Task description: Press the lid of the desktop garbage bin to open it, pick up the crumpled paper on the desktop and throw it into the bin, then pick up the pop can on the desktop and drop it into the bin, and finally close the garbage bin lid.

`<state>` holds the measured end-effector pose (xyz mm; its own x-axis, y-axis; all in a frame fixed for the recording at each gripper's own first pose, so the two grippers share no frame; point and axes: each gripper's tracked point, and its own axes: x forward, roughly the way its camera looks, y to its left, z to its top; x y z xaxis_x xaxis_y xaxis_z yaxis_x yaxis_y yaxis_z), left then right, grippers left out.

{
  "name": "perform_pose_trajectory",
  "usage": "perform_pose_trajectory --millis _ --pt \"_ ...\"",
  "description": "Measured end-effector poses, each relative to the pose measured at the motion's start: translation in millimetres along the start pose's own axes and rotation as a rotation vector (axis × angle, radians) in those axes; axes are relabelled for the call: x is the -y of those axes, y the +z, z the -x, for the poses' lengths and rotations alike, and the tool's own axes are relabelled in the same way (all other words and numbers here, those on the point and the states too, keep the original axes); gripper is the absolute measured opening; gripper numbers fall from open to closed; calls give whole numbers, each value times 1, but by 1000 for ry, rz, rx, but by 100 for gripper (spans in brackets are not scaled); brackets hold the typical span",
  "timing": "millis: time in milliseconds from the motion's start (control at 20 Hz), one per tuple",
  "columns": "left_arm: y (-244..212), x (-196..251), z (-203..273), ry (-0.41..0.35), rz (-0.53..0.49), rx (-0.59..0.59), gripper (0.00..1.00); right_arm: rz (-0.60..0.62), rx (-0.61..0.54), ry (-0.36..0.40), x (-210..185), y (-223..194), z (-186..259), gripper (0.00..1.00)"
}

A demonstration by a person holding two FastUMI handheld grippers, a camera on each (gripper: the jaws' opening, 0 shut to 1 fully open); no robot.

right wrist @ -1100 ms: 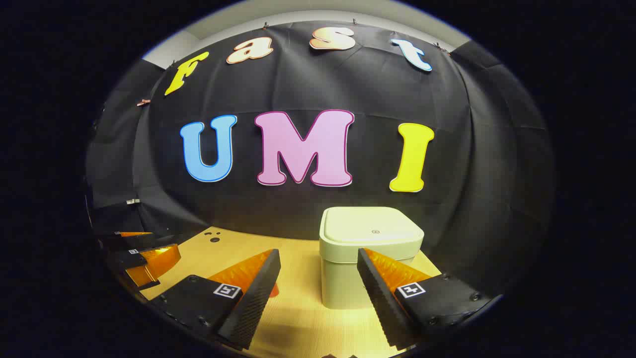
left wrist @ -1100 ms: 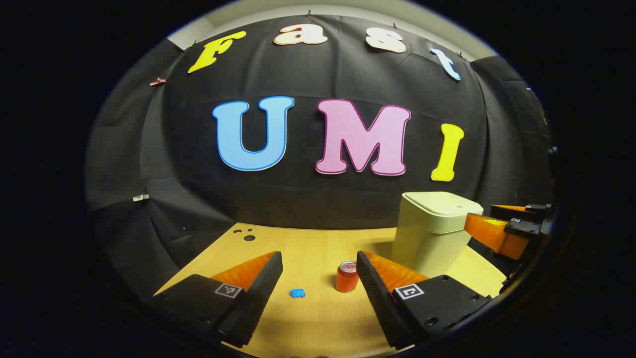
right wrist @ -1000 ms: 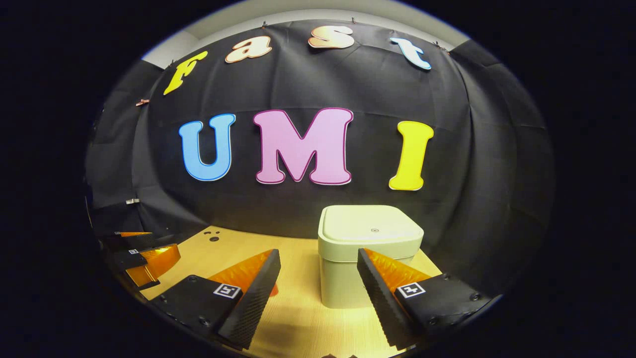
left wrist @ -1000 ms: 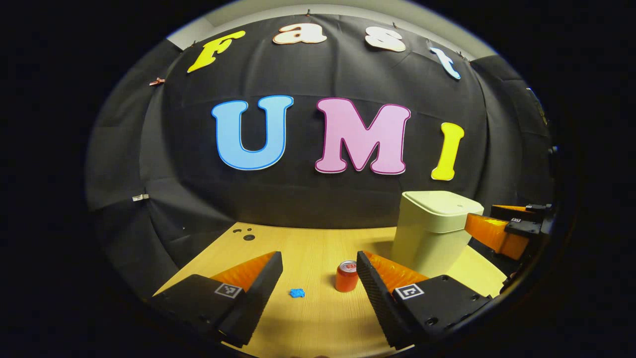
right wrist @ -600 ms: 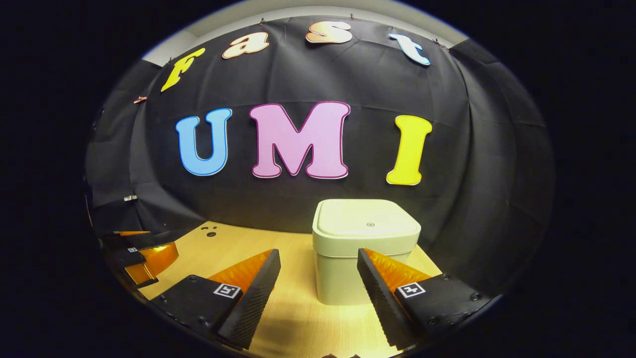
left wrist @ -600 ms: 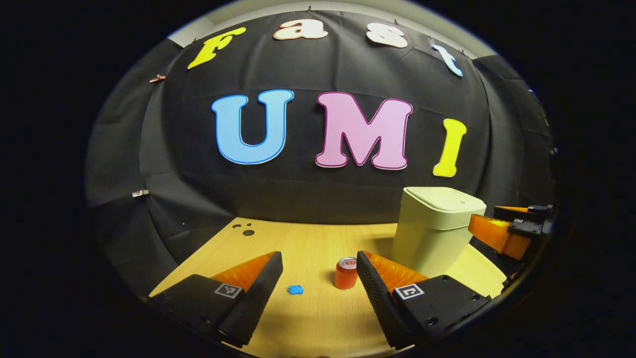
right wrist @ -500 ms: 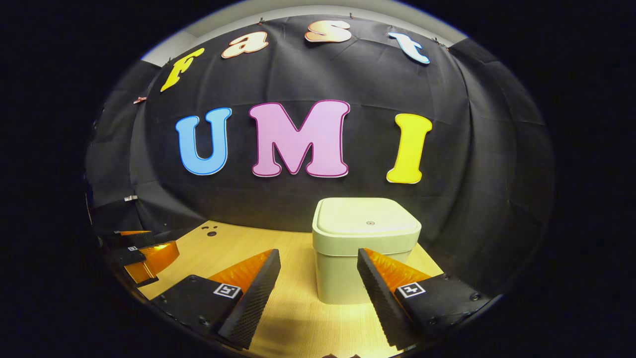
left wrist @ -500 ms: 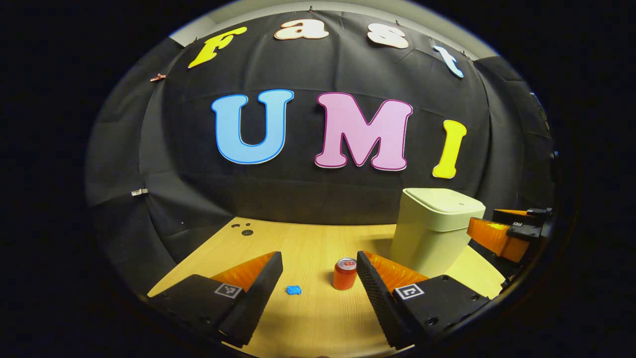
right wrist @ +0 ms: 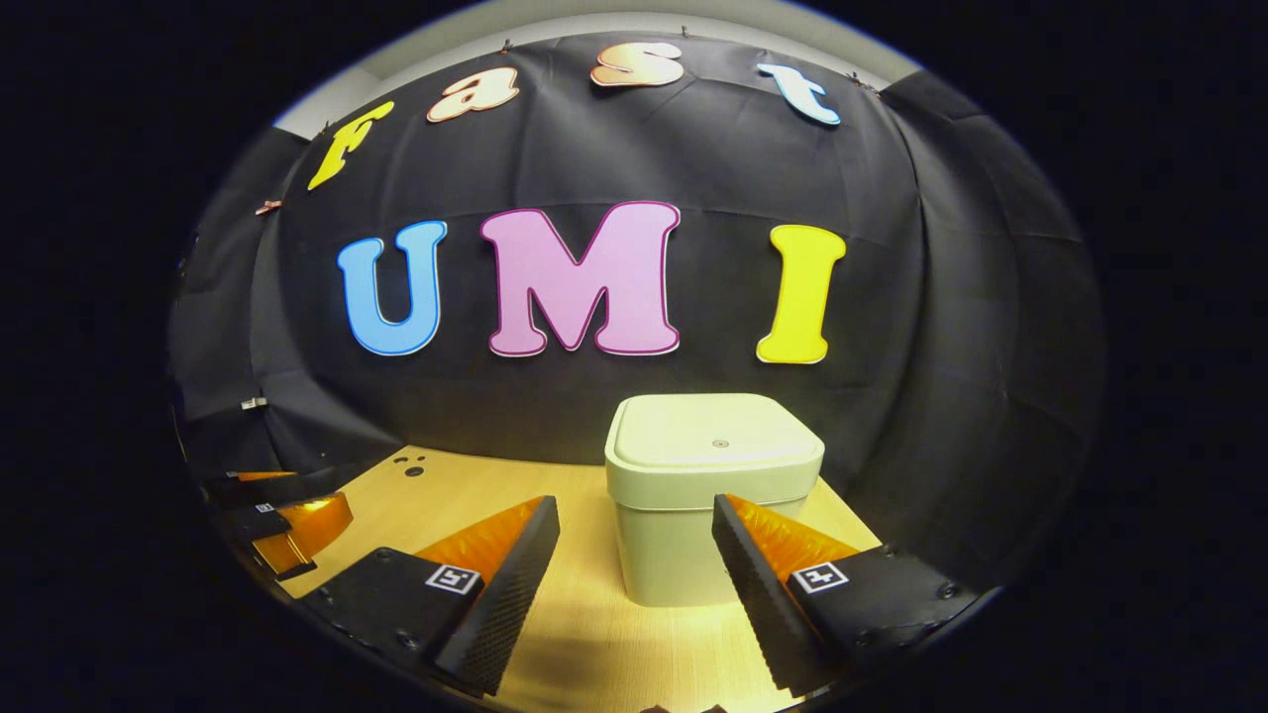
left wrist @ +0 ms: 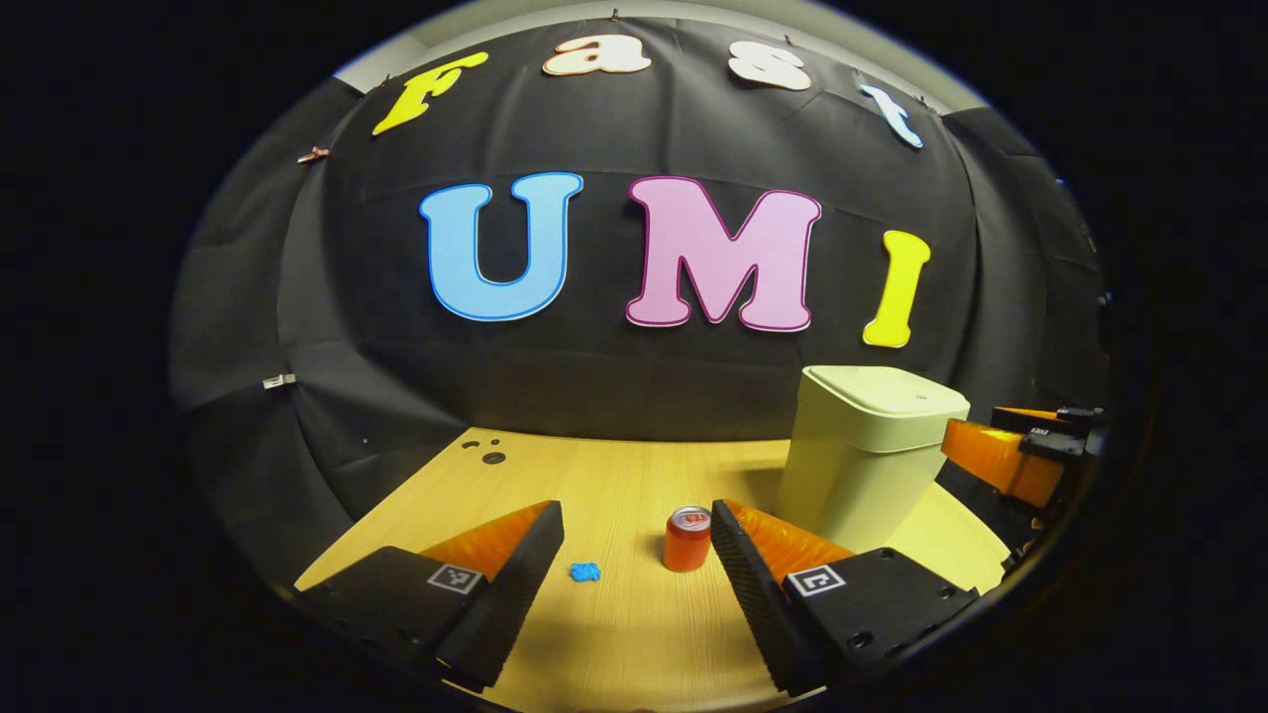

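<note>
Two grippers are hovering over the wooden desktop (left wrist: 614,475), left gripper (left wrist: 634,564) and right gripper (right wrist: 634,564) both spread wide, gripping nothing. Crumpled paper (left wrist: 585,571) is lying mid-desktop, pop can (left wrist: 686,539) standing just beside, garbage bin (right wrist: 711,495) sitting lid-closed toward the right edge.

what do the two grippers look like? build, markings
Left gripper and right gripper match: two wedge-shaped fingers with ridged inner faces, mounted on flat black blocks held by small screws. Each block carries a small square black-and-white tag. No cables or sleeves are visible.
</note>
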<state>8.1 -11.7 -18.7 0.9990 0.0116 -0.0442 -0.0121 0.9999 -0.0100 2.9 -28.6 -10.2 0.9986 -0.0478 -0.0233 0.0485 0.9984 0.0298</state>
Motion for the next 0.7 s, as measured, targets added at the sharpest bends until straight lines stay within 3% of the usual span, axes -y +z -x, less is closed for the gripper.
perform_pose_trajectory --millis 400,550,600,650,700 --pt "-3 1 -5 0 -1 -11 96 -2 -14 0 4 -3 -1 97" --pt "-6 1 -7 1 -2 -18 96 11 -17 8 0 -2 -2 70" --pt "-8 1 -7 3 -3 -23 96 14 -19 15 -2 -2 -2 69" --pt "-9 0 -8 6 -3 -27 96 19 -21 17 -3 -3 -2 62" --pt "-9 -1 -8 8 -1 -28 96 26 -24 21 -4 -2 -2 65"
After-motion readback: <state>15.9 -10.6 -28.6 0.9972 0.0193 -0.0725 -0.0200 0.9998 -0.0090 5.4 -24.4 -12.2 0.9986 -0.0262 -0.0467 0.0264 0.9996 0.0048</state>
